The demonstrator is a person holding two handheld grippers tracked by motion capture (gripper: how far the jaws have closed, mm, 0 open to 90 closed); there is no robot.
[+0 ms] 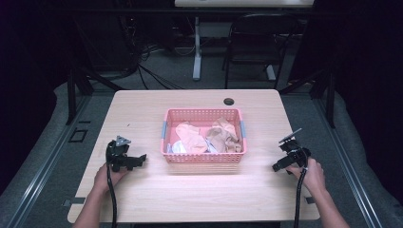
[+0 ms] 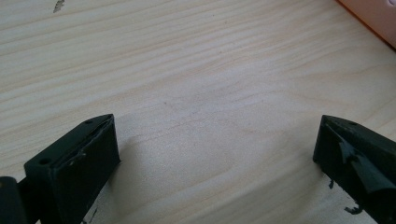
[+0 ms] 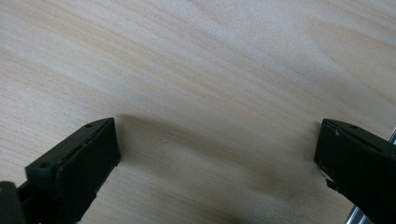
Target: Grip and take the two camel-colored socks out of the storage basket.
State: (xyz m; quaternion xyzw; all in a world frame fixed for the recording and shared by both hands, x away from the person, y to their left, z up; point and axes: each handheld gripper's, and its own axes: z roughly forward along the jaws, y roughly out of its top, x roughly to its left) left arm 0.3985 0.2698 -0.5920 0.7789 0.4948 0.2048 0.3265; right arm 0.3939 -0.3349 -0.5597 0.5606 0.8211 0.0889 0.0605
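Observation:
A pink plastic basket [image 1: 204,159] sits in the middle of the wooden table [image 1: 199,194], holding crumpled cloths in peach, tan and white [image 1: 209,137]. My left gripper [image 1: 135,161] rests low over the table to the left of the basket, held by a hand, and its jaws stand open with nothing between them. To the right of the basket, near the table's right edge, my right gripper [image 1: 280,166] is open as well. In the left gripper view the gripper [image 2: 217,140] frames bare wood with a basket corner [image 2: 373,16] at top right. In the right gripper view the gripper [image 3: 217,140] frames bare wood too.
A round cable hole [image 1: 229,101] lies in the table behind the basket. Beyond the table stand a black chair [image 1: 259,42] and a white table leg [image 1: 196,47], with cables on the floor. Grey floor strips run along both sides.

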